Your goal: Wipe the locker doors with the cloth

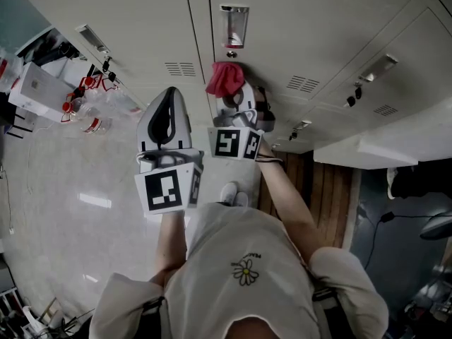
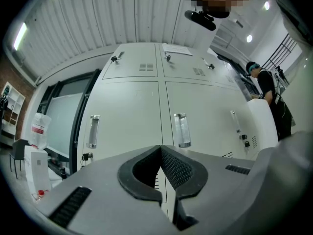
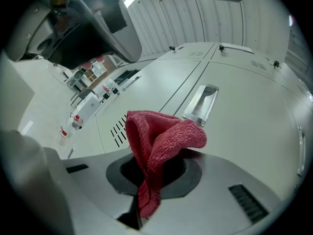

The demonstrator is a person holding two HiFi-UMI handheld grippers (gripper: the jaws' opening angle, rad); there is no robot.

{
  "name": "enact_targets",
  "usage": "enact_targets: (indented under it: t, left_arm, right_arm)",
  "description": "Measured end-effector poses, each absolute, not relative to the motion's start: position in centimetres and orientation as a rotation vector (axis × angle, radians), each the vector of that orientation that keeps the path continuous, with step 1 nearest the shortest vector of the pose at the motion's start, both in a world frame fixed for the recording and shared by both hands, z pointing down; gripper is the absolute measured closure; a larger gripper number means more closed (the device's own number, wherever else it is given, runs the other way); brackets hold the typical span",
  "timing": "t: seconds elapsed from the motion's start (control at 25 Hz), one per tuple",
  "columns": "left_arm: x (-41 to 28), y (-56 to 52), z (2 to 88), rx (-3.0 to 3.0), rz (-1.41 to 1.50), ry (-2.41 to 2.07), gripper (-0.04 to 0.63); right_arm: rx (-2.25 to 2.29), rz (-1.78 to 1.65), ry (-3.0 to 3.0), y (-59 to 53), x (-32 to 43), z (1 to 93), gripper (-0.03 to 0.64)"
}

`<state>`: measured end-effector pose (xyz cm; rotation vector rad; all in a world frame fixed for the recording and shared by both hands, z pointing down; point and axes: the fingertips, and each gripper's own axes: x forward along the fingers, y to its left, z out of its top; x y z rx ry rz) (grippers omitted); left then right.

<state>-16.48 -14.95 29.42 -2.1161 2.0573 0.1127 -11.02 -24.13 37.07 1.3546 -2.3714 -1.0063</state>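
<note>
A red cloth [image 1: 225,79] is bunched in my right gripper [image 1: 233,94], whose jaws are shut on it. In the right gripper view the cloth [image 3: 159,146] sticks up out of the jaws, just below a locker door's clear handle [image 3: 200,104]. The cloth sits close to the pale grey locker doors [image 1: 282,34]; I cannot tell if it touches them. My left gripper [image 1: 168,119] hangs lower and to the left, away from the doors. Its jaws are shut with nothing between them [image 2: 160,173], pointing at the locker doors [image 2: 132,111].
The lockers have clear handles [image 2: 182,129], vents [image 1: 180,68] and keys in locks [image 1: 351,100]. A white box [image 1: 39,87] and plastic bottles [image 1: 88,115] sit on the floor at left. Another person [image 2: 266,89] stands at the far right of the lockers. Wooden flooring [image 1: 321,189] lies to the right.
</note>
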Motion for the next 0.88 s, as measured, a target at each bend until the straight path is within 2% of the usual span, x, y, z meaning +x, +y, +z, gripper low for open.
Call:
enact_targets:
  t: [0.32, 0.88]
  left_arm:
    - [-15.7, -15.6, 29.2, -2.138, 0.124, 2.024, 0.578]
    - [-13.2, -16.7, 28.6, -2.2, 0.136, 1.93, 0.579]
  right_arm:
    - [1.423, -0.983, -2.29, -24.5, -7.0, 37.9, 0.586]
    - [1.639, -0.955, -1.989, -25.3, 5.9, 38.7, 0.586]
